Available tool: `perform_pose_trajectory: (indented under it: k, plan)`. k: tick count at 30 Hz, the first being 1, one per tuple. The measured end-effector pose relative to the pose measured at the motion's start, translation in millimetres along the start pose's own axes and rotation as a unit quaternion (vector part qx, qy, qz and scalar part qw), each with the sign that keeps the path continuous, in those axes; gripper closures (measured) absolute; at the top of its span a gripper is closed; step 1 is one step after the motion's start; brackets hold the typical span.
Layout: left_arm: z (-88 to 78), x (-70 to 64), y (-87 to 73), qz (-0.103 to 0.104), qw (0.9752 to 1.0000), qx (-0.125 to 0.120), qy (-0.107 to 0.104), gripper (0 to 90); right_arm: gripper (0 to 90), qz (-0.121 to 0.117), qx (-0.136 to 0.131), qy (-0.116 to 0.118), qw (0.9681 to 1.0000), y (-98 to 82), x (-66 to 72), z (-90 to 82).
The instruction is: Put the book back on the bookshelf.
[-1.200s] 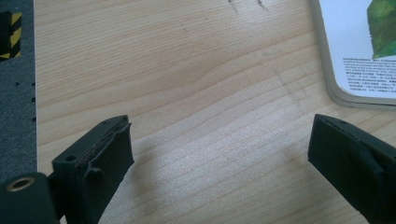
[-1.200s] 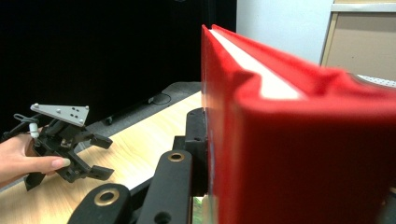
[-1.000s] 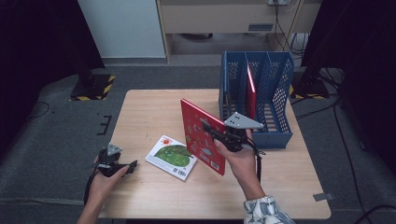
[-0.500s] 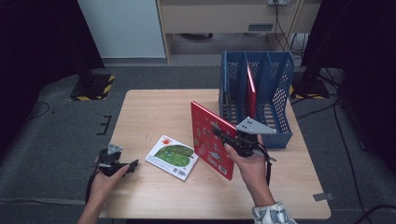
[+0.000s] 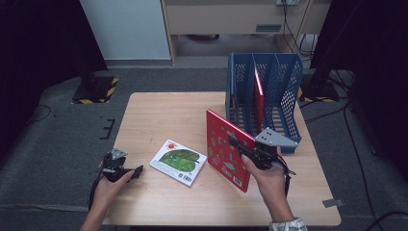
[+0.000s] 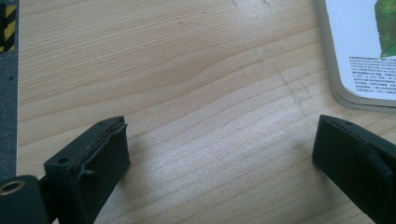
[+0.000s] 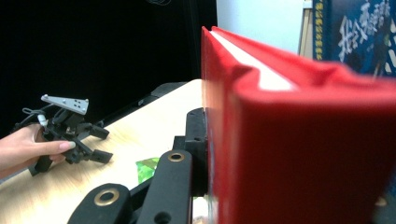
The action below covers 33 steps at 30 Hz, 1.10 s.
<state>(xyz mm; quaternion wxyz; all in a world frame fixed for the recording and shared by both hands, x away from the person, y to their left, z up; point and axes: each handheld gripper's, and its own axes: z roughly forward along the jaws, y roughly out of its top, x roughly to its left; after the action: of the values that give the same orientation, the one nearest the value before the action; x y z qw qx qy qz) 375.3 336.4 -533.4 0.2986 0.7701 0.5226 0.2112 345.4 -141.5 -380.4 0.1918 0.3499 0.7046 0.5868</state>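
Observation:
A red picture book (image 5: 226, 149) stands upright off the table, with my right gripper (image 5: 240, 148) shut on its edge. Close up in the right gripper view, the red book (image 7: 299, 140) is pinched against the black jaw at its left. It hangs just in front of the blue file rack (image 5: 284, 103), whose middle slot holds another red book (image 5: 259, 96). A white book with a green picture (image 5: 179, 161) lies flat on the wooden table (image 5: 168, 115). My left gripper (image 5: 137, 171) rests open at the table's front left corner, its fingers (image 6: 100, 149) wide apart over bare wood.
The green-picture book's corner (image 6: 359, 51) lies just beyond my left gripper's jaws. My left gripper (image 7: 100, 144) and its hand lie across the table in the right gripper view. The rack stands at the table's back right. Grey floor with hazard-striped stand bases (image 5: 96, 89) surrounds the table.
My right gripper has carried the red book to the right, closer to the blue rack. The left gripper has stayed put.

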Motion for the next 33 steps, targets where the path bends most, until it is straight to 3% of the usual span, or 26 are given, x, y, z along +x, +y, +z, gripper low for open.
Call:
perform_pose_trajectory:
  k: [22, 28, 33]
  plan:
    - [0.9, -0.4, -1.9, -0.003, 1.0, -0.008, 0.0, 1.5, 79.6, 0.017, -0.002, -0.019, 0.9997, -6.3, -8.4, -39.4]
    - [1.1, -0.5, -2.1, -0.003, 0.9999, -0.01, 0.0, 1.4, 79.6, 0.018, -0.011, -0.027, 0.9994, 2.1, -9.9, -53.6]
    - [1.1, -0.7, -2.3, -0.003, 0.9999, -0.01, 0.001, 1.5, 79.6, 0.019, -0.022, -0.038, 0.9989, 19.8, -10.2, -66.4]
